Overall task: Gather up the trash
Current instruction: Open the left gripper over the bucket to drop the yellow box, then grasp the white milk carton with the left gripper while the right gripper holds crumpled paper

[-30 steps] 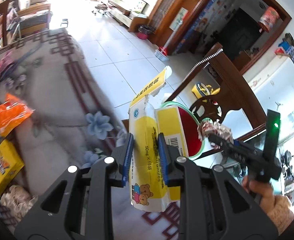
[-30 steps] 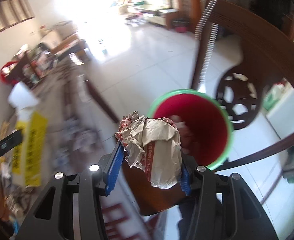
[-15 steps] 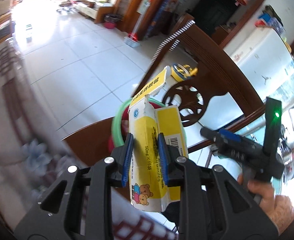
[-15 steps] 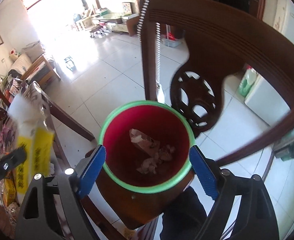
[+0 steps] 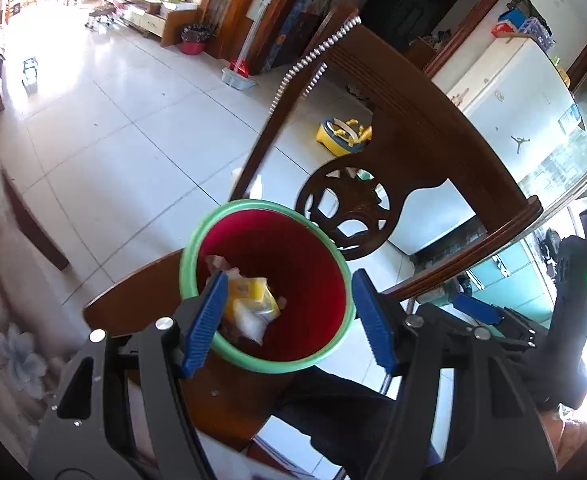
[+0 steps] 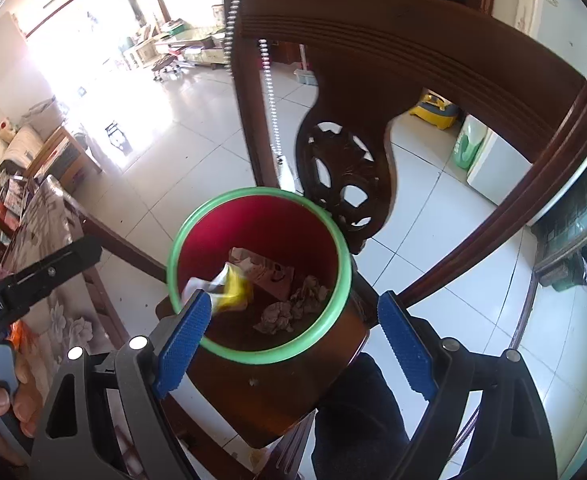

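Red bin (image 6: 259, 276) with green rim stands on the seat of the wooden chair (image 6: 393, 64), at centre of both wrist views. Change since a second ago: the yellow carton (image 5: 249, 300), then clamped in the left gripper (image 5: 289, 320), is now free and lies inside the bin, toward 7 o'clock by the near wall; in the right wrist view it reads as a blurred yellow-white streak, so it is likely not settled yet. The crumpled paper wrapper (image 6: 263, 270) held by the right gripper (image 6: 289, 332) a second ago lies on the bin floor, with smaller wads at its 5 o'clock.

Meaning for task: both carried items look delivered; judged next step is return to the patterned table (image 6: 49, 240) at 9 o'clock for remaining litter.

Left gripper: jaws opening, about half spread, nothing pinched, pads touching no object. Right gripper: jaws wide apart, empty, hovering over the bin mouth.
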Tool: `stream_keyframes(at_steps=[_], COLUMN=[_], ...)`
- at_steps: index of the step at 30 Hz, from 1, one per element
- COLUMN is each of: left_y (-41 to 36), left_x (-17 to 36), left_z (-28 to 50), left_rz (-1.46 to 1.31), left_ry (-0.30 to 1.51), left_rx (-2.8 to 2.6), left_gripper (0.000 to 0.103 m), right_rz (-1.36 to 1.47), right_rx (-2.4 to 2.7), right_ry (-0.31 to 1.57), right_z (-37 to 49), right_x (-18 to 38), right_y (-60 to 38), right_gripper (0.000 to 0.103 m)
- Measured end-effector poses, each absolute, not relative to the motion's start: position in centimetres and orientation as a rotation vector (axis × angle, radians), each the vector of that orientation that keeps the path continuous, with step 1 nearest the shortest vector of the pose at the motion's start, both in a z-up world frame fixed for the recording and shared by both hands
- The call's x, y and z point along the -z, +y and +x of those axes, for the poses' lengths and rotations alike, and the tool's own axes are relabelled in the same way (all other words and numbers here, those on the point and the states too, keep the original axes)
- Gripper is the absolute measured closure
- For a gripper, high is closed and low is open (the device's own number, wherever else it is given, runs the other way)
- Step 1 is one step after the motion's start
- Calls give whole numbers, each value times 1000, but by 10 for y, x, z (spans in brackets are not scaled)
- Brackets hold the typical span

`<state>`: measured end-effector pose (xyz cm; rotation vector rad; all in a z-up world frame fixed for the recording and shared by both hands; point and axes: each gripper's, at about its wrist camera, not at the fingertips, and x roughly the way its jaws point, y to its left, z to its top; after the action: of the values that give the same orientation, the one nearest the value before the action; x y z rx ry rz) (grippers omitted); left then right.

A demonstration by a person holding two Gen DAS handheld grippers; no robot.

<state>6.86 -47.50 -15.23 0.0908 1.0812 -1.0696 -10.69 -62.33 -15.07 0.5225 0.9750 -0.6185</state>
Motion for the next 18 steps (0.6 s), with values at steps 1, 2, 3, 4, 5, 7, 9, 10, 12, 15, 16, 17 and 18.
stream_keyframes(at_steps=[1, 2, 3, 4, 5, 7, 9, 10, 12, 15, 16, 17, 18], left_y=[-469, -456, -442, -426, -415, -384, -342, -327, -285, -225, -213, -191, -171], left_x=[150, 145, 140, 134, 130, 118, 105, 101, 94, 91, 92, 91, 92], left_z=[68, 67, 68, 67, 67, 66, 64, 64, 60, 54, 54, 52, 50], left_rz=[85, 71, 58, 45, 36, 11, -21, -32, -66, -113, -122, -140, -160], left_ry=[1077, 1069, 1062, 1055, 1048, 1025, 996, 988, 974, 973, 973, 972, 970], left_rx=[1060, 1041, 1023, 1002, 985, 940, 877, 853, 782, 672, 646, 601, 558], left_gripper=[42, 42, 42, 42, 42, 41, 41, 41, 41, 40, 40, 40, 40], right_rz=[514, 508, 499, 486, 475, 440, 413, 398, 372, 314, 287, 274, 250], right_rx=[601, 588, 571, 543, 523, 465, 408, 372, 312, 196, 146, 119, 71], right_ry=[973, 972, 970, 966, 964, 965, 969, 972, 979, 999, 1010, 1015, 1026], right_z=[-104, -101, -97, -91, -87, -74, -62, -55, -45, -27, -19, -15, -7], right_x=[148, 146, 142, 138, 135, 129, 126, 124, 121, 121, 121, 122, 123], right_y=[-616, -611, -603, -592, -584, -560, -536, -521, -495, -448, -427, -417, -398], right_gripper=[20, 20, 20, 20, 20, 20, 20, 20, 20, 19, 18, 17, 17])
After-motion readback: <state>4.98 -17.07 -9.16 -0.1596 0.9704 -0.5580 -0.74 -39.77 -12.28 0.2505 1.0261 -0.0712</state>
